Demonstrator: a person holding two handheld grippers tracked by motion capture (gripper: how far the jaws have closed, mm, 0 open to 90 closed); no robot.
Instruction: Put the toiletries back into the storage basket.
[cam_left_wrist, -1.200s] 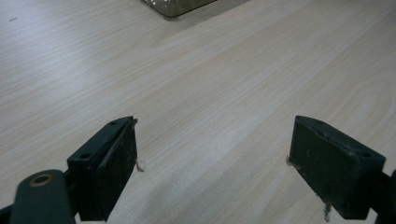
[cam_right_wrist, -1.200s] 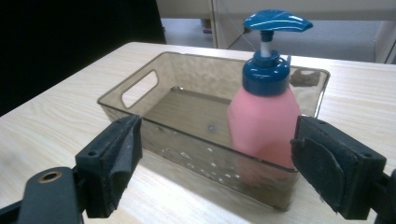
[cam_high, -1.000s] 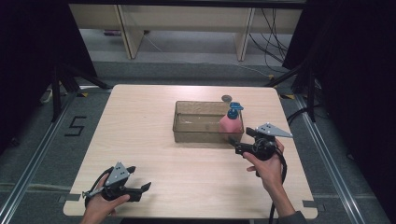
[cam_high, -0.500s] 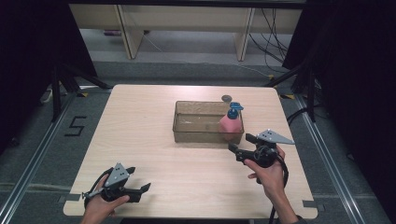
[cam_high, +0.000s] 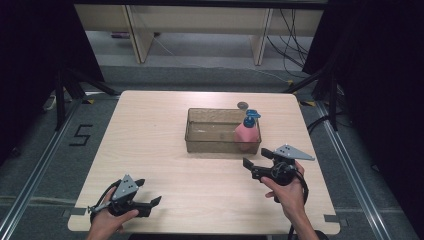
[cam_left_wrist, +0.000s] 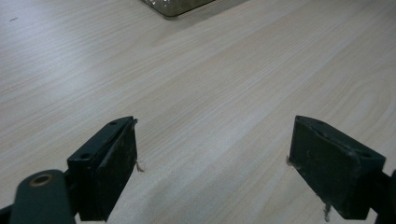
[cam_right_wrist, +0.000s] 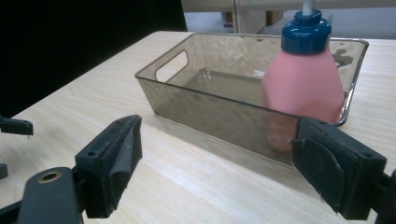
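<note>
A pink plastic bottle with a blue pump cap (cam_high: 246, 133) stands upright inside the right end of a clear smoky-brown plastic bin (cam_high: 210, 135), centre of the high view. The right gripper (cam_high: 256, 164) sits just below the bin, jaws spread wide and empty. The left gripper (cam_high: 148, 200), lower left, is also wide and empty above the pale wooden table (cam_high: 150, 130). A careless reach may well clip the bin wall, sliding it or tipping the top-heavy bottle.

The left tongs (cam_high: 148, 204) and right tongs (cam_high: 255, 160) are each hand-held low, jaws spread wide and empty.
</note>
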